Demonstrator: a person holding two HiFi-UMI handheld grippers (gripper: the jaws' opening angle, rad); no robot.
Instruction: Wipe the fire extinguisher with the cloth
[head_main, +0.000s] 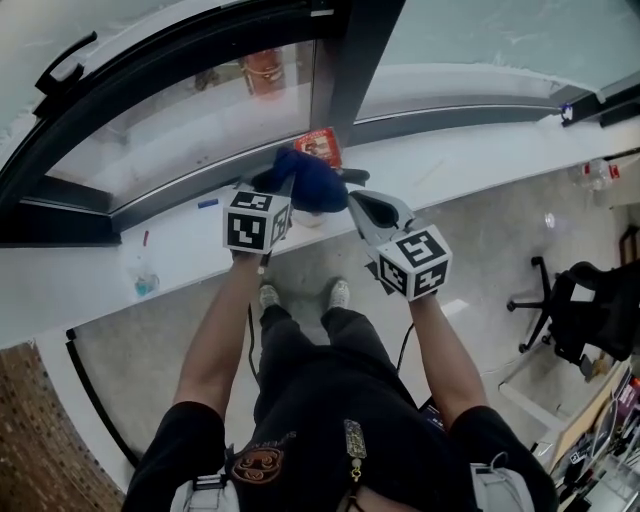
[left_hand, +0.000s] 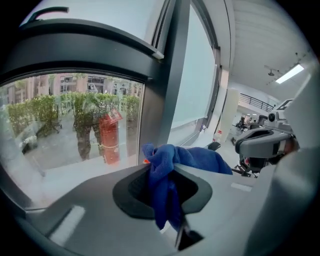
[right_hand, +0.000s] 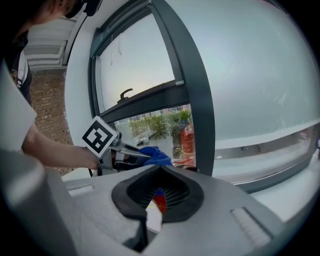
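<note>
Steadily | left gripper (head_main: 287, 193) pinching cloth (head_main: 312, 180) | right gripper (head_main: 353, 199) pressed together, empty | keep your grip bunched; fire extinguisher (left_hand: 109, 140) seemingly behind glass (left_hand: 55, 130)

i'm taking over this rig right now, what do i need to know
Left gripper: shut on the blue cloth, held over the white sill.
Right gripper: shut, apparently empty, beside it.
Fire extinguisher: red, upright, seen through the window glass, apart from the cloth.
Done: cloth picked up.
Left: all the wiping; the cloth is not touching the extinguisher yet.
</note>
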